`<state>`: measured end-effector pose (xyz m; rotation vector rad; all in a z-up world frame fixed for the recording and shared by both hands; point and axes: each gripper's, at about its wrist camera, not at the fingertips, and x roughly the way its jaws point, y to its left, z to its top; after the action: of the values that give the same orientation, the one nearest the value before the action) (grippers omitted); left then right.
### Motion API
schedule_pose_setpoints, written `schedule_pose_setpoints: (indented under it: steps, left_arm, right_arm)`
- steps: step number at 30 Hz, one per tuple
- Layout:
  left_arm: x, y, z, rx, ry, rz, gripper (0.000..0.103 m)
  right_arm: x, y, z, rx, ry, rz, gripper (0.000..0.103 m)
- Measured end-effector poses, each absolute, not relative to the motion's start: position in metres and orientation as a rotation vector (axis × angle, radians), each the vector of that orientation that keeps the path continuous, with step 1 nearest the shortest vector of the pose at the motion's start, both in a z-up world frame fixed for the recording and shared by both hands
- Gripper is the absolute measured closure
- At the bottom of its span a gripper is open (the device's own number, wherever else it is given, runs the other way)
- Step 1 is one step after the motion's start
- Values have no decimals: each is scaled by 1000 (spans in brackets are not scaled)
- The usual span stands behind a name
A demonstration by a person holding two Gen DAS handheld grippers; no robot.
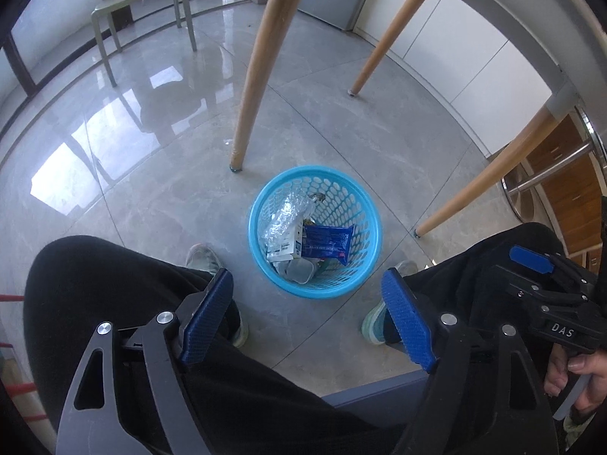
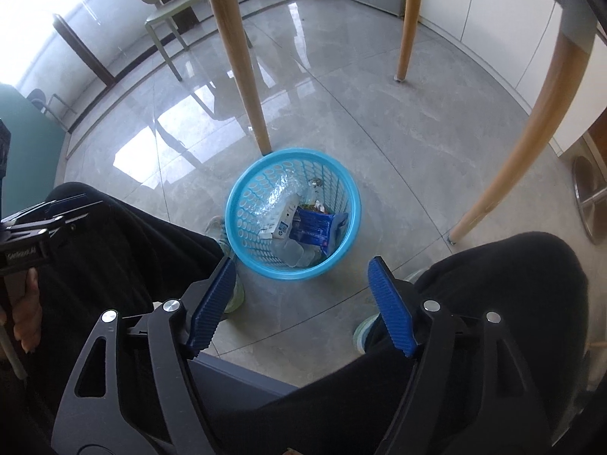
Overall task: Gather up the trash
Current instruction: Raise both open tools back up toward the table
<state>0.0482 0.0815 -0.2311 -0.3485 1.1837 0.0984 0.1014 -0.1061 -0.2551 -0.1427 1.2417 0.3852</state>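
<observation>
**Both tools empty above the basket**

I have both tools pointing steeply down at the floor, and neither carries anything. The left tool (image 1: 307,314) stands wide, its blue pads well apart with only floor and basket showing between them. The right tool (image 2: 303,303) is likewise spread wide and empty.

The one blue basket (image 1: 370,261) sits on the grey tiled floor (image 1: 151,197), below and ahead of both tools, between the person's two knees and just beyond the two shoes. In each wrist view it lies close to the centre line between the pads, so I judge neither hand clearly nearer; the left tool looks a shade more squarely over it.

Inside the basket I count, as far as I can make out: one blue wrapper (image 1: 326,244) lying with its long axis across the basket, one small white carton (image 1: 286,244) beside it, one crumpled clear plastic bottle (image 1: 284,214) slanting up toward the far wall, and one clear plastic cup or tub (image 1: 299,269) at the near side. Some small scraps lie further in; I cannot tell what they are.

Three wooden legs (image 1: 261,72) of the worktop stand around the basket, one just behind it. I see no loose trash on the floor, so I judge the collecting largely done.
</observation>
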Motion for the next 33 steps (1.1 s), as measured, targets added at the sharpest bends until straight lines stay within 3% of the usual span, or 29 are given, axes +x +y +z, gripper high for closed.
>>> schedule_pose_setpoints:
  steps: [14, 23, 33]
  left_arm:
    - [25, 61, -132, -250, 961, 35, 6]
    - [38, 48, -83, -189, 844, 34, 6]
    - [78, 41, -46, -164, 766, 29, 6]
  right_arm:
    - [58, -132, -155, -109, 1036, 433, 20]
    - [62, -151, -82, -63, 904, 446, 9]
    - [96, -186, -32, -26, 806, 368, 9]
